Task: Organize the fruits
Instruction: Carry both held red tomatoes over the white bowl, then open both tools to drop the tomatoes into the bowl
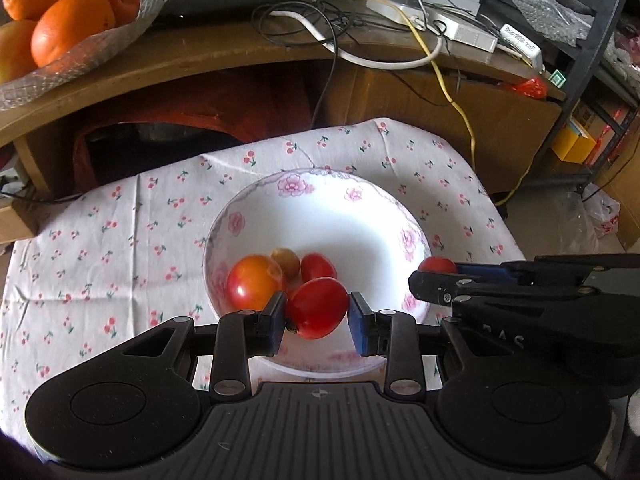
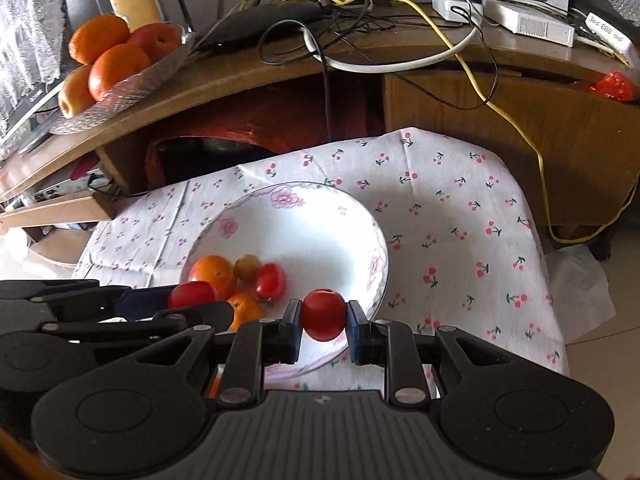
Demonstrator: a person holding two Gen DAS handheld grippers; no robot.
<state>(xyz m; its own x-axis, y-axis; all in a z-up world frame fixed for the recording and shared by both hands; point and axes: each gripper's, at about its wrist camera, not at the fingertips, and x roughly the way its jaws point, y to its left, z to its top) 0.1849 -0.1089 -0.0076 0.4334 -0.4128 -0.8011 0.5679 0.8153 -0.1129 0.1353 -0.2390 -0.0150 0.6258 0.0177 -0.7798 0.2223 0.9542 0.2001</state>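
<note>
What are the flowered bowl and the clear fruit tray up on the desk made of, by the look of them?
The bowl looks like glazed ceramic, or possibly white glass: smooth, glossy white, with printed pink flowers and a thin patterned rim. The tray holding the oranges looks like pressed glass or clear plastic: see-through, with a faceted surface that catches the light. The pictures cannot settle which.

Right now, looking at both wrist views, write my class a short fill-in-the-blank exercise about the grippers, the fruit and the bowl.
1. Each gripper holds one small ____ fruit between its fingers.
2. The left gripper and the right gripper both hover over a white ____ with pink flowers.
3. The cloth under it is printed with small ____.
4. On the wooden desk behind, a glass dish holds apples and ____.

Missing words: red; bowl; cherries; oranges
</note>
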